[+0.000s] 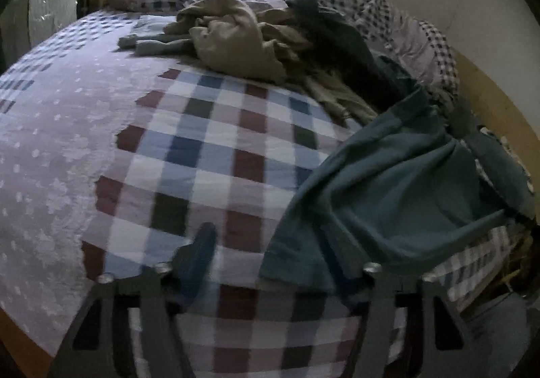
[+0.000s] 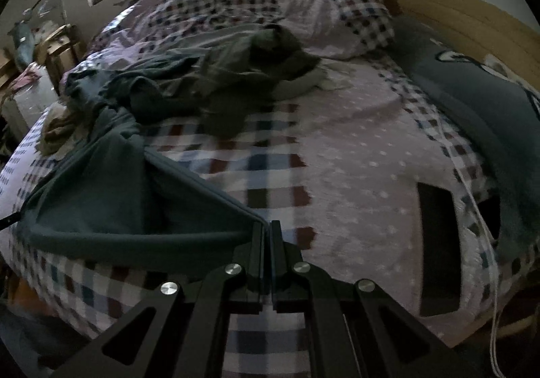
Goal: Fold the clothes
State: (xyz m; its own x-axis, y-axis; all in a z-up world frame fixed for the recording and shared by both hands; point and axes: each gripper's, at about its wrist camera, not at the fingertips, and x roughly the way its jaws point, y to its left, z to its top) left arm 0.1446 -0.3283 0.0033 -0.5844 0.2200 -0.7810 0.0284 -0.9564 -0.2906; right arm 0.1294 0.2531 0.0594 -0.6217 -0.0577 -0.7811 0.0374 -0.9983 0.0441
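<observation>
Between my left jaws, which stand part open, one corner of the teal garment lies loose with no pad pressing it, while my right jaws are clamped tight on its hem. Nothing looks folded yet: beyond both jaws a crumpled pile of clothes waits on the bed.

I count one bed under me, one teal garment at my near left, and one heap of clothes farther back — its pieces too tangled to number, though tan and dark ones show. One checked pillow lies far right. Two dark flat objects — side by side at the near right edge.
</observation>
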